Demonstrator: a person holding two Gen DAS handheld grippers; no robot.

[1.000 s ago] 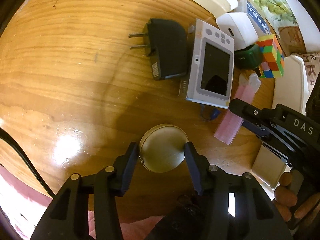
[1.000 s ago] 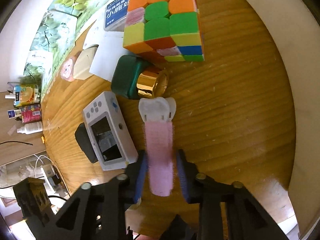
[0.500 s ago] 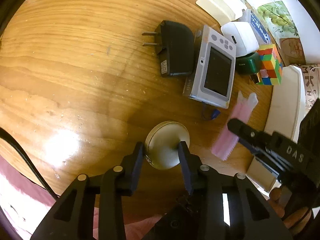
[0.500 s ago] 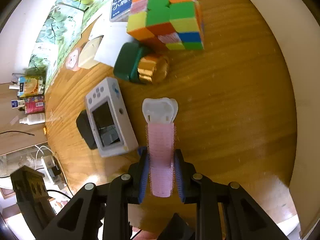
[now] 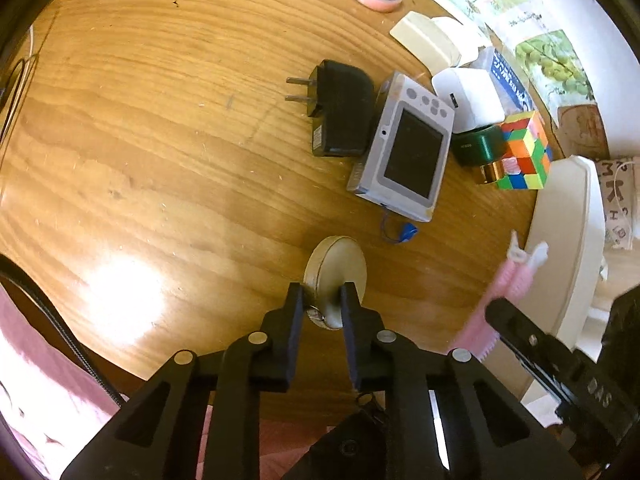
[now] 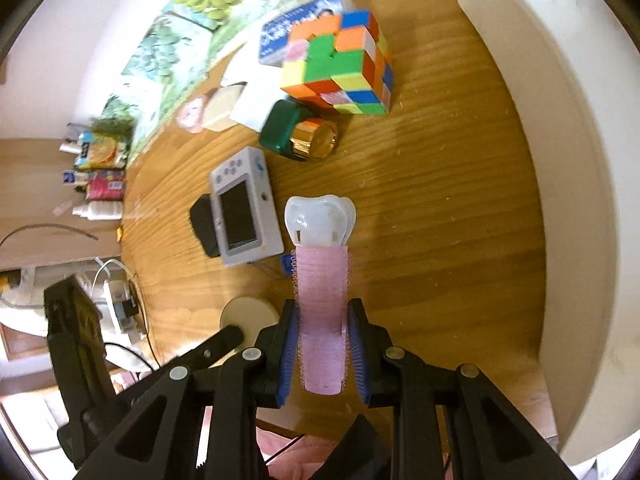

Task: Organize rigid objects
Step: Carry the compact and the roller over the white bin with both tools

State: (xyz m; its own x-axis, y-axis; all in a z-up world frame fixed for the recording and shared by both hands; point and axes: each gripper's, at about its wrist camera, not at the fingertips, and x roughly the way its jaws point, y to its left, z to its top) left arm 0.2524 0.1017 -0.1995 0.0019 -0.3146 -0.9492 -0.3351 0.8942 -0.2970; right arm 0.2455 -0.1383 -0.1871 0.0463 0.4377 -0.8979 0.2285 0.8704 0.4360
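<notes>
A round cream tin (image 5: 340, 264) stands tipped on its edge on the wooden table (image 5: 160, 140). My left gripper (image 5: 322, 300) is closing on it, and both pads press on its lower rim. My right gripper (image 6: 322, 312) is shut on a pink hair roller (image 6: 320, 276) with a white tooth-shaped clip (image 6: 320, 220), held clear above the table. In the left wrist view the roller (image 5: 508, 292) hangs at the right, next to the white tray. The right wrist view shows the tin (image 6: 248, 312) to the lower left of the roller.
A grey handheld device (image 5: 404, 156) lies beside a black plug adapter (image 5: 340, 108). Behind them are a white charger (image 5: 468, 100), a green bottle with a gold cap (image 5: 476, 148) and a colour puzzle cube (image 5: 524, 152). A white tray (image 5: 568, 240) borders the right.
The left jaws narrowed onto the tin, which tipped from flat onto its edge. The right gripper rose with the pink roller and carried it right, toward the white tray.
</notes>
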